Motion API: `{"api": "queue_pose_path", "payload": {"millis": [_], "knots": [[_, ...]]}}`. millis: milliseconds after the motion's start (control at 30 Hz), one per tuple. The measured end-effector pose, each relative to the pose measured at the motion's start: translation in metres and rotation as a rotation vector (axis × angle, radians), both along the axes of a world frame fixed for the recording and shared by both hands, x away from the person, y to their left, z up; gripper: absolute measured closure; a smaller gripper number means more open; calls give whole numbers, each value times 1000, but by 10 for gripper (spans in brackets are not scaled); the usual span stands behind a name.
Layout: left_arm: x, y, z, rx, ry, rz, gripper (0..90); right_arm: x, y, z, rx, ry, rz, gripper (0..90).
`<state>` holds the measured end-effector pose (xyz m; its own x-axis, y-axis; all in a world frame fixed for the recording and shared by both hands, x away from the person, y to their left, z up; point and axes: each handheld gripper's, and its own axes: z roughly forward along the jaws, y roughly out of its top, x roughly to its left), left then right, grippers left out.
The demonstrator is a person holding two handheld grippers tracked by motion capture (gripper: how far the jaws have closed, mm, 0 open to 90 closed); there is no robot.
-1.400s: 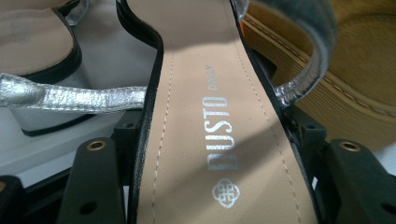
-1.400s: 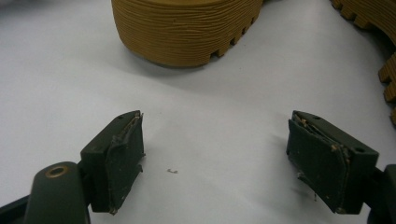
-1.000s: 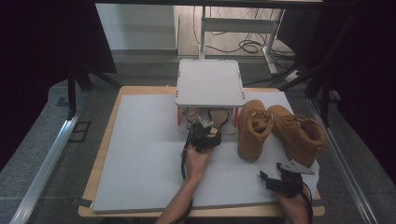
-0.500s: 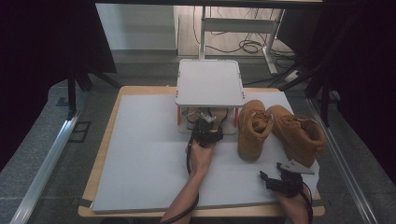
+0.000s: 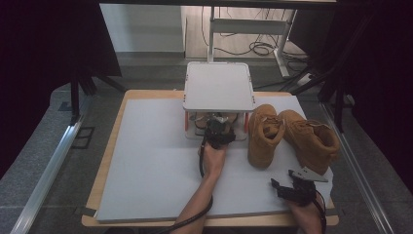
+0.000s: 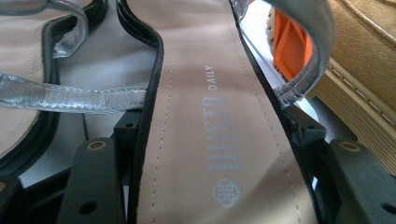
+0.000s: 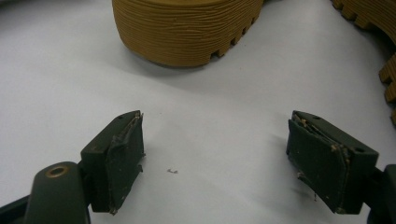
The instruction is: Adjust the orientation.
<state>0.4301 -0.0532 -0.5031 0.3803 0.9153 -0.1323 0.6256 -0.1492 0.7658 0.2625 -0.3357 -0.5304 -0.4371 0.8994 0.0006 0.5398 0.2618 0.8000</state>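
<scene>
A sandal (image 6: 205, 116) with a beige insole, black edge and silver strap (image 6: 70, 98) lies lengthways between the jaws of my left gripper (image 6: 212, 135), which is shut on its sides. That gripper (image 5: 217, 131) reaches under the low white rack (image 5: 219, 87) at the table's back. A second sandal (image 6: 28, 93) lies beside the first, to its left in the left gripper view. My right gripper (image 5: 285, 180) rests near the front right of the table. It (image 7: 215, 154) stands open over bare white surface, short of the tan boots' soles.
Two tan boots (image 5: 265, 134) (image 5: 314, 141) stand right of the rack, one heel (image 7: 187, 28) close ahead of the right gripper. An orange rack leg (image 6: 289, 46) stands right of the held sandal. The white mat (image 5: 156, 165) covers the table.
My left hand has pushed forward, carrying its gripper further in under the white rack. The right gripper has stayed where it was.
</scene>
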Motion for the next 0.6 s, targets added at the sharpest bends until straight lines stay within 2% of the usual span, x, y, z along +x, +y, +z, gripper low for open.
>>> {"api": "queue_pose_path", "payload": {"millis": [400,433,500,567,600], "knots": [[7,-7,-3,23,13,14,384,0,0,0,1,0,1,198],[9,-5,-3,46,8,-2,379,0,0,0,1,0,1,198],[10,-3,-3,38,23,-11,367,0,0,0,0,0,0,198],[10,-3,-3,30,19,-34,365,0,0,0,0,0,1,198],[8,-5,-4,9,33,-22,365,0,0,0,0,0,1,198]]}}
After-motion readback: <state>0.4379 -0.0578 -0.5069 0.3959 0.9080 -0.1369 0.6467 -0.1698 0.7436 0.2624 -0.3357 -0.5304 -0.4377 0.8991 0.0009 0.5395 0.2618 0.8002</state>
